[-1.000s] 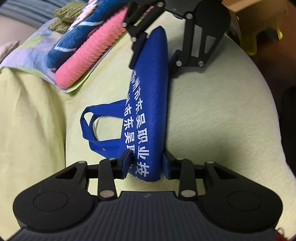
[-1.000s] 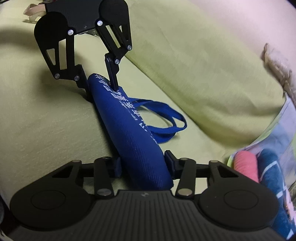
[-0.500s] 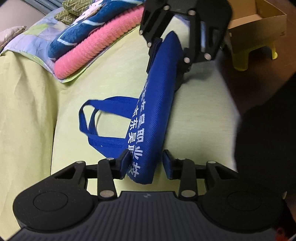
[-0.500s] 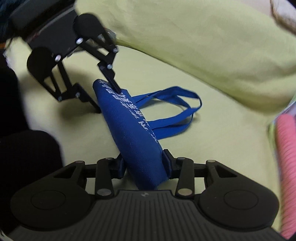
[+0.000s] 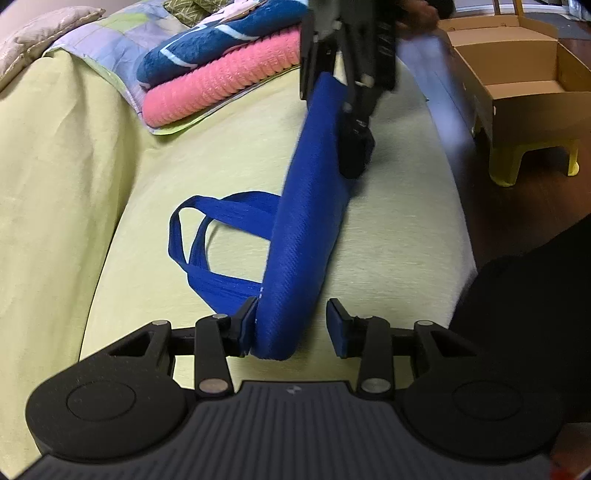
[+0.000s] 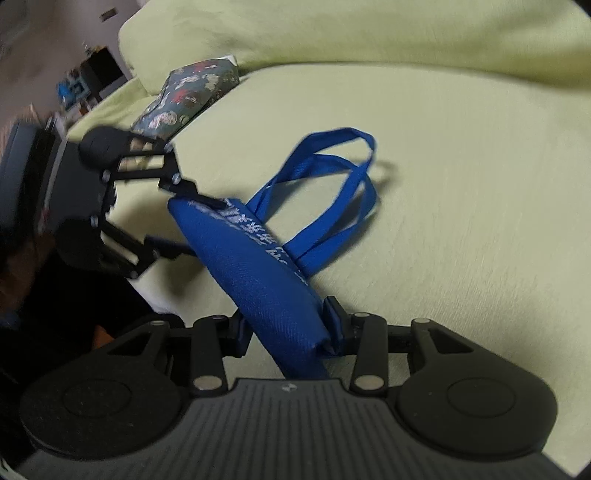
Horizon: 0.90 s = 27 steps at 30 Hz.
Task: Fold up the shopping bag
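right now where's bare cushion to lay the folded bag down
Bare seat cushion between the bag's handles and the stacked towels, and a wide patch beyond the handles toward the backrest. It is crowded along the shopping bag, held between both grippers.

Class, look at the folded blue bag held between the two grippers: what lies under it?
Under the bag lies the yellow-green sofa cushion, with the bag's handles trailing on it to one side. The strip of cushion right beneath the bag is covered, so anything there cannot be seen.
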Motion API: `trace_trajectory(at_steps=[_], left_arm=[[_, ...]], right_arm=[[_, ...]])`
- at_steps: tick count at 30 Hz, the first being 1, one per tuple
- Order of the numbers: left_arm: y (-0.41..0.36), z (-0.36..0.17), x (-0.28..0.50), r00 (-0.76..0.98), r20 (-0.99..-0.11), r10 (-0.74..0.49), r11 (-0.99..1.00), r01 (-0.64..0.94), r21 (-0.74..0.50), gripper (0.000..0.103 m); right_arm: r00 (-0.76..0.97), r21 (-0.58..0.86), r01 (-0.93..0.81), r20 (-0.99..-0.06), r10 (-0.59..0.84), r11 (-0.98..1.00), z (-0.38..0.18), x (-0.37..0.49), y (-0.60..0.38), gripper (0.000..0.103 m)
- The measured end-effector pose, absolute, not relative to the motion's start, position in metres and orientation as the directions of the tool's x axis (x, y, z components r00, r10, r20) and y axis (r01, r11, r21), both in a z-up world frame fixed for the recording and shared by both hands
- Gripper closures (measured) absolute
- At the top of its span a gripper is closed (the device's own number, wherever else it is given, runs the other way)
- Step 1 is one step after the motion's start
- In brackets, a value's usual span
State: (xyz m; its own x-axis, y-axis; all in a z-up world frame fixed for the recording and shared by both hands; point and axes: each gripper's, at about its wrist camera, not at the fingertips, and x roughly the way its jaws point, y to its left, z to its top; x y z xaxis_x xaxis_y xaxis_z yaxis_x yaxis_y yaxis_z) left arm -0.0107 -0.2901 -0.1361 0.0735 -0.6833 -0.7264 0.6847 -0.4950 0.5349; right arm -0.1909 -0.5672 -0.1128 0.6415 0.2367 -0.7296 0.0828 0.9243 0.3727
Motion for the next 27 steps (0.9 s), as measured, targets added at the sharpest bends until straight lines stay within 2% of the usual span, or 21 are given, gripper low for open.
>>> trace_trajectory(at_steps=[6,11,18,27], left_arm=[[-0.3,-0.136,-0.005,0.084,-0.724,-0.684,-0.479,0.698,0.533,0.058],[-0.308,-0.137,0.001,0.09,-0.719,-0.689,-0.468,0.702,0.537,0.058],[-0.321,-0.138,0.006,0.093,-0.721,-0.686,-0.467,0.704,0.535,0.05],[-0.332,-0.12,0.026,0.046,-0.747,-0.663,-0.435,0.788,0.436,0.046]], right_arm=[[0.608,0.501,0.178,-0.733,0.306,0.847,-0.121,-0.182,-0.598,0.067],[0.591,0.515,0.224,-0.747,0.305,0.828,-0.124,-0.179,-0.604,0.067],[0.588,0.547,0.301,-0.751,0.3,0.781,-0.128,-0.188,-0.615,0.067],[0.567,0.572,0.377,-0.764,0.306,0.729,-0.133,-0.192,-0.632,0.068]])
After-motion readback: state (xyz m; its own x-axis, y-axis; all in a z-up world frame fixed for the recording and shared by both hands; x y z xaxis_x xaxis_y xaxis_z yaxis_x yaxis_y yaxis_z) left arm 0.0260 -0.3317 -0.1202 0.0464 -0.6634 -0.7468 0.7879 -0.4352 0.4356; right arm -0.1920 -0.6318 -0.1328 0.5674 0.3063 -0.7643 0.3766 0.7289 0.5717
